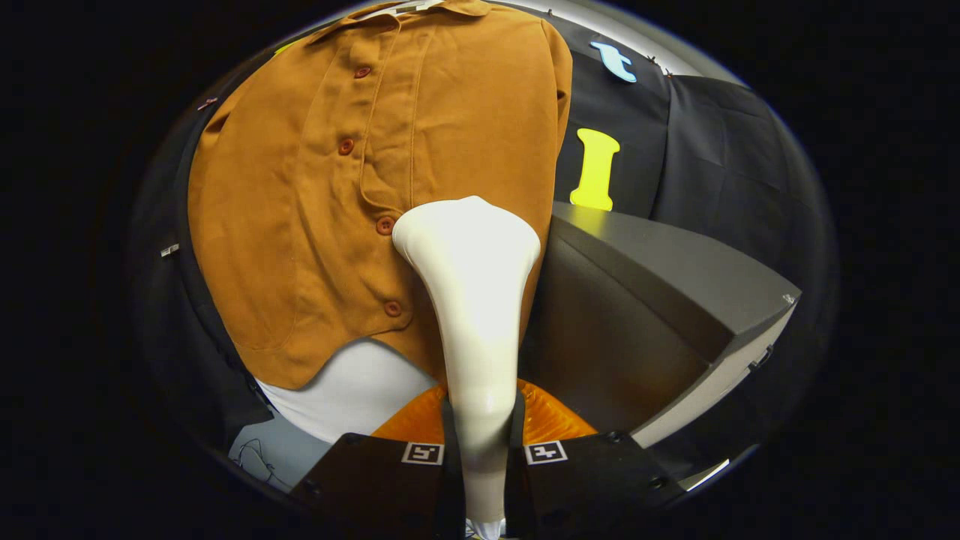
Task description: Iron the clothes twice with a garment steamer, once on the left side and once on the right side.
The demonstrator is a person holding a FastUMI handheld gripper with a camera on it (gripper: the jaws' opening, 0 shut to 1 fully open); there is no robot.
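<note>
A rust-orange button-up shirt [315,187] hangs in front of the black cloth wall, its button placket running down the middle. My gripper [482,439] is shut on the neck of a white garment steamer [469,300], both fingers pressing its sides. The steamer's wide head [466,232] rests against the shirt just right of the placket, low on the right panel near the lower buttons. A white layer [352,394] shows below the shirt's hem.
A dark grey table [667,285] juts out to the right of the steamer, its pale front edge [712,390] facing me. The black cloth wall stands behind it and to the left of the shirt. A pale floor patch [277,454] lies below.
</note>
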